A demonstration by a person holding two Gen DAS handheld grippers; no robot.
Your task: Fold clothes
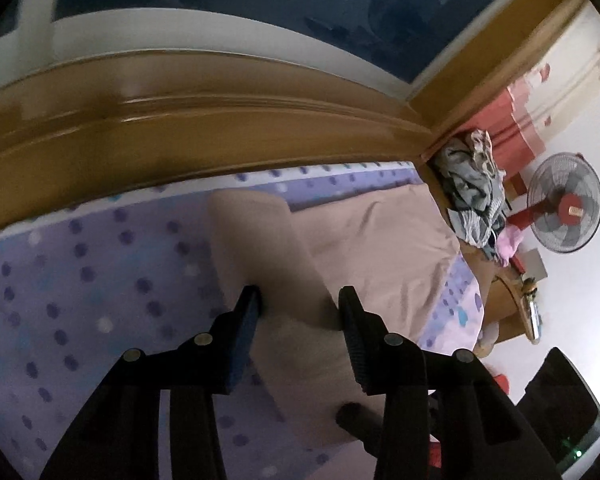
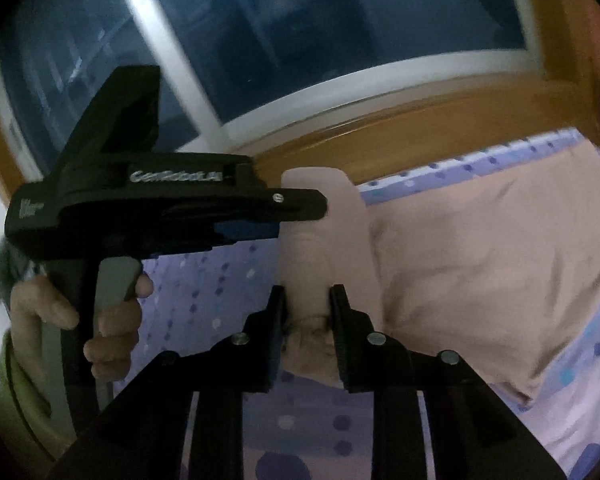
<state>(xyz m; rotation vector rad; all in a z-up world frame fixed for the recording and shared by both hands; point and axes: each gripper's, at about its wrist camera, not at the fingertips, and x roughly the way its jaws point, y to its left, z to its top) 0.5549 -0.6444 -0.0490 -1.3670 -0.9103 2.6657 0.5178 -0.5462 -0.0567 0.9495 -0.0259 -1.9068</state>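
I see the cloth (image 1: 380, 232), a plain beige-pink garment, spread over the dotted lilac sheet (image 1: 80, 280) of the bed, its surface soft and lightly creased. One edge is lifted off the sheet and hangs as a narrow band, curling over at the top, while the rest lies flat toward the far side of the bed, reaching close to the wooden frame (image 1: 180, 128).

My left gripper (image 1: 300, 300) stands about half open, and the raised band fills the gap between its fingers; the cloth touches the left pad, but I cannot tell if both pads press on it. In the right wrist view this gripper (image 2: 324, 208) points at the top of the band, held in a hand (image 2: 100, 320) with a green sleeve below it.

My right gripper (image 2: 308, 300) is narrowed, with its fingers pinching a bunched fold of the same band, lower down, which wrinkles between the pads.

Beyond the bed's corner lies a heap of grey and patterned clothes (image 1: 472, 192), with a fan (image 1: 564, 208) standing near it.
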